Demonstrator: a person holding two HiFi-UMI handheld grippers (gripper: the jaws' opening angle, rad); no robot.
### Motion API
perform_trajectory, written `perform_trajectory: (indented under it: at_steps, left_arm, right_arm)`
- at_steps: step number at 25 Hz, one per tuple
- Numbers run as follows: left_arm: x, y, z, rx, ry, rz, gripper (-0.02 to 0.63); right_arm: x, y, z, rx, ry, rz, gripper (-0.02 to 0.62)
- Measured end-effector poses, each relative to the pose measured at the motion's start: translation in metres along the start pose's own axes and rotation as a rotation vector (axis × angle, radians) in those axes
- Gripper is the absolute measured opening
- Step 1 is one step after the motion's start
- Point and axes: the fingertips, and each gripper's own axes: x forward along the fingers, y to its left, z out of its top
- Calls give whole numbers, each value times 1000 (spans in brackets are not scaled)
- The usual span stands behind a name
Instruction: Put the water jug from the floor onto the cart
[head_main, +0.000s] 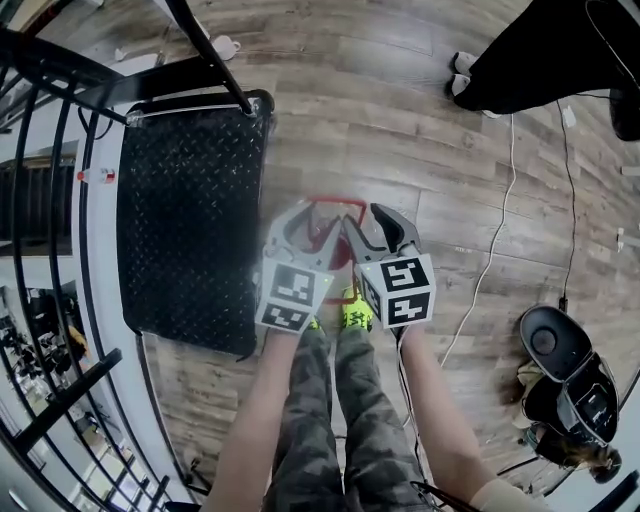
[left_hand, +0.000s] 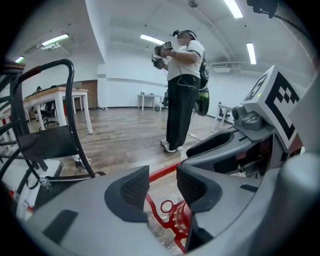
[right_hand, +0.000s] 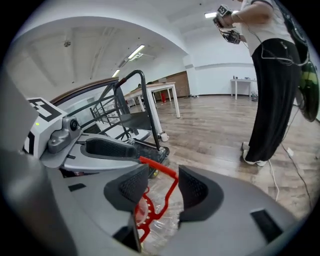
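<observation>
**Cart** (head_main: 190, 220): black deck embossed with a diamond-tread pattern, and a black tube frame.

**Water jug** (head_main: 338, 203), just right of the cart: red handle and red ribbed cap over a clear body.

**Left gripper** (left_hand: 162, 182) and **right gripper** (right_hand: 162, 186): grey shells with black dimpled pads. Each carries a white cube with black square markers.

**Floor** (head_main: 400, 120) around the cart: grey-brown wood planks.

**Trousers** (head_main: 340, 420): green-grey camouflage.

**Shoes** (head_main: 356, 314): neon yellow.
</observation>
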Motion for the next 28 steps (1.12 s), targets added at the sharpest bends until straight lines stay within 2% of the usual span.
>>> perform_trajectory:
  at_steps: [9, 15, 24, 26, 28]
  left_arm:
    - [18, 23, -19, -24, 44, 36, 198]
    - [35, 27, -33, -17, 93, 6, 202]
    - [50, 27, -39, -22, 112, -14, 202]
    - [51, 27, -39, -25, 108, -22, 201]
    - [51, 25, -39, -31, 102, -28, 199]
  right_arm:
    - [22, -5, -14, 14, 45, -31, 201]
    - [35, -10, -26, 19, 95, -38, 206]
    - [50, -23, -33, 30, 126, -44, 204]
    - [52, -22, -32, 31, 124, -41, 195]
    - [53, -20, -34, 34, 122, -28, 152]
